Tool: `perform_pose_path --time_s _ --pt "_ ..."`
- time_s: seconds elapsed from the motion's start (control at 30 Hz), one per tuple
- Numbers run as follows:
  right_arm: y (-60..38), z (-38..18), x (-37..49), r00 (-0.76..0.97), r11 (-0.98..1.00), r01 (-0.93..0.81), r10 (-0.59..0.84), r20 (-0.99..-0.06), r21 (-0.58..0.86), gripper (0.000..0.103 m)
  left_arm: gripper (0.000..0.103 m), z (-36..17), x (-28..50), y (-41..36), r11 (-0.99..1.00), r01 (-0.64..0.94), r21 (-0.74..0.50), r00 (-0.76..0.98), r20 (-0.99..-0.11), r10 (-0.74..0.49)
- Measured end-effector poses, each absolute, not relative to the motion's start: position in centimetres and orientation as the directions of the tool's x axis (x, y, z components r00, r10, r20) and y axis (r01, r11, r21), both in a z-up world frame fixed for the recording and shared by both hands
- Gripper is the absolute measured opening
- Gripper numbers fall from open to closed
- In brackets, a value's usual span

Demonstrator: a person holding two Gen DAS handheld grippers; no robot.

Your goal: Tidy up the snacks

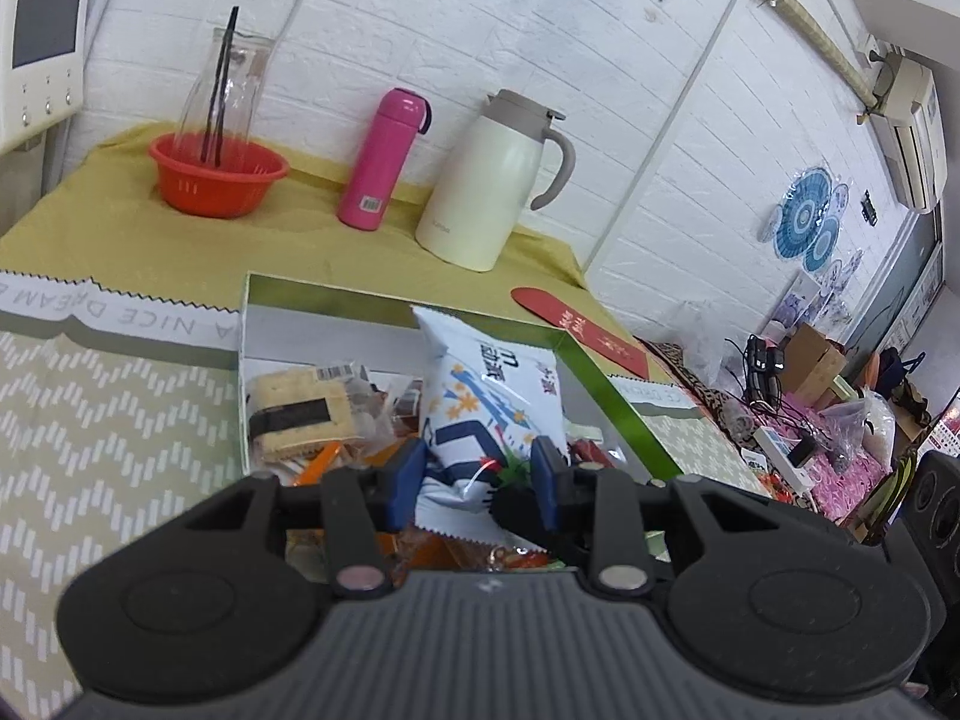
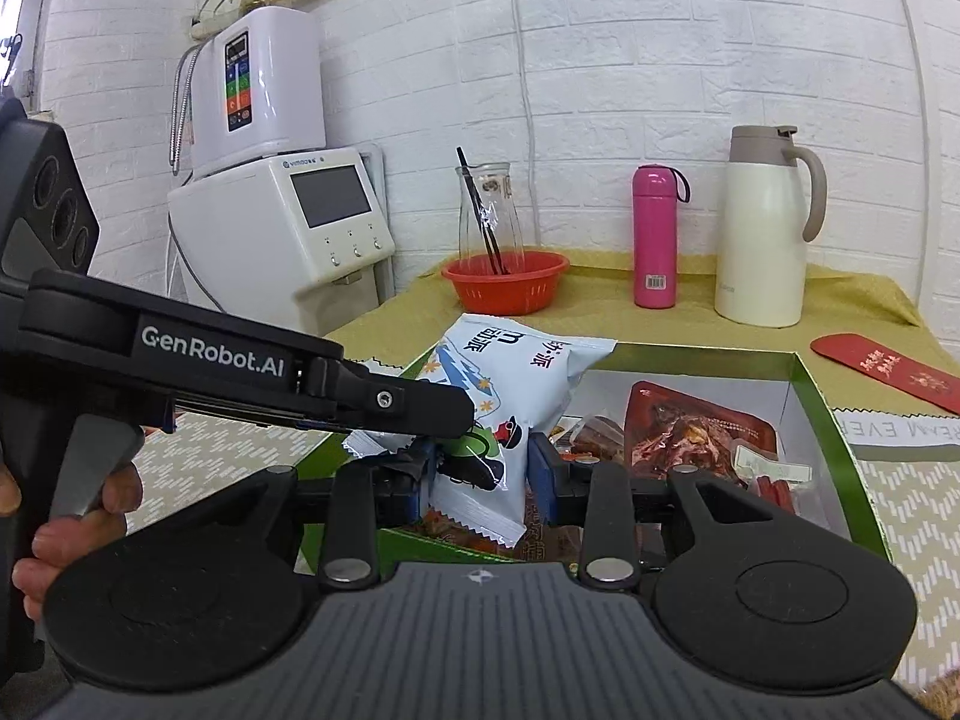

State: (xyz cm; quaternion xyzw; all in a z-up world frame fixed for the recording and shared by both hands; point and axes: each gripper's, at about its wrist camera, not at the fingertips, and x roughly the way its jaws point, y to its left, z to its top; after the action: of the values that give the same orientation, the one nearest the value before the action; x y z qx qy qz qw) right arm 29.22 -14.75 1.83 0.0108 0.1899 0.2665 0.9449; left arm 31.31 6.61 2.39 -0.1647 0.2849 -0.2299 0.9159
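Two grippers, left (image 1: 480, 471) and right (image 2: 483, 468), both seemingly pinch one white snack bag (image 1: 489, 396) above the green-rimmed box (image 1: 612, 402) on a yellow-green tablecloth (image 1: 90, 210) by a white brick wall (image 1: 540, 30).

One white-and-blue snack bag (image 1: 486, 396) stands up out of one green-edged box (image 1: 606, 396). In the box lie one wrapped sandwich cake (image 1: 300, 414) on the left and one red pack of meat (image 2: 690, 438) on the right, among smaller packets too jumbled to count. On the far bench (image 1: 90, 210): one orange basket (image 1: 219, 174), one glass carafe (image 1: 225, 84), one pink flask (image 1: 384, 159), one cream jug (image 1: 486, 180). One red envelope (image 1: 579, 327) lies right of the box. Two grippers show, each with two blue fingers (image 1: 405, 474).
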Motion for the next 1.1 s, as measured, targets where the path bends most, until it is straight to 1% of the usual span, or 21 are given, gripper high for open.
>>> perform_pose_path --time_s 0.1,0.23,0.27,0.3,0.33,0.4,0.43,0.47,0.5,0.53,0.6,0.7,0.83,1.03,1.1 --pt "-14.5 1.4 30.7 0.774 0.858 -0.495 0.508 -0.377 0.140 0.059 0.031 1.6 32.7 6.8 0.840 0.309 -0.445 0.727 -0.459 -0.511" --pt "-13.7 0.5 31.9 0.763 0.858 -0.498 0.501 -0.409 0.121 0.060 0.032 0.5 34.1 6.9 0.849 0.284 -0.446 0.716 -0.490 -0.497" --pt "-13.4 0.4 32.0 0.761 0.860 -0.500 0.494 -0.420 0.106 0.062 0.037 0.4 34.1 6.9 0.855 0.289 -0.431 0.716 -0.496 -0.492" --pt "-13.1 0.3 32.2 0.761 0.861 -0.502 0.485 -0.432 0.083 0.063 0.047 0.4 33.9 6.8 0.864 0.292 -0.411 0.724 -0.495 -0.480" --pt "-12.8 0.3 32.0 0.766 0.863 -0.502 0.472 -0.436 0.052 0.068 0.070 0.4 33.6 6.9 0.867 0.290 -0.405 0.734 -0.487 -0.473" --pt "-12.6 0.3 31.5 0.792 0.865 -0.501 0.449 -0.413 -0.021 0.089 0.071 0.8 32.8 7.1 0.866 0.285 -0.410 0.753 -0.463 -0.467" --pt "-12.6 0.4 31.3 0.799 0.865 -0.501 0.444 -0.406 -0.039 0.103 0.073 1.1 32.6 7.0 0.871 0.283 -0.402 0.758 -0.463 -0.460" --pt "-12.8 0.5 31.1 0.804 0.865 -0.499 0.441 -0.399 -0.048 0.103 0.074 1.4 32.3 7.0 0.879 0.274 -0.390 0.766 -0.465 -0.445" --pt "-12.9 0.7 30.9 0.805 0.865 -0.500 0.444 -0.394 -0.048 0.103 0.079 1.6 32.1 6.9 0.889 0.260 -0.378 0.777 -0.465 -0.425" --pt "-13.1 0.8 30.7 0.803 0.863 -0.504 0.448 -0.393 -0.045 0.103 0.094 1.8 31.8 6.8 0.900 0.241 -0.363 0.791 -0.463 -0.399" --pt "-13.4 1.0 30.3 0.802 0.861 -0.506 0.450 -0.393 -0.046 0.103 0.095 2.1 31.0 6.6 0.921 0.217 -0.325 0.825 -0.442 -0.351" --pt "-13.9 1.3 29.5 0.812 0.867 -0.495 0.436 -0.388 -0.061 0.103 0.095 2.5 30.1 6.2 0.935 0.198 -0.295 0.831 -0.455 -0.320" --pt "-15.2 1.9 28.0 0.811 0.865 -0.499 0.448 -0.376 -0.044 0.103 0.095 2.9 28.9 5.8 0.941 0.188 -0.280 0.832 -0.464 -0.304" --pt "-18.1 2.8 25.0 0.820 0.875 -0.484 0.445 -0.361 -0.022 0.103 0.095 3.8 26.3 4.6 0.942 0.198 -0.273 0.819 -0.482 -0.312" --pt "-19.4 3.1 24.0 0.821 0.884 -0.468 0.433 -0.372 -0.003 0.103 0.095 4.0 25.2 4.0 0.931 0.231 -0.282 0.800 -0.490 -0.347"
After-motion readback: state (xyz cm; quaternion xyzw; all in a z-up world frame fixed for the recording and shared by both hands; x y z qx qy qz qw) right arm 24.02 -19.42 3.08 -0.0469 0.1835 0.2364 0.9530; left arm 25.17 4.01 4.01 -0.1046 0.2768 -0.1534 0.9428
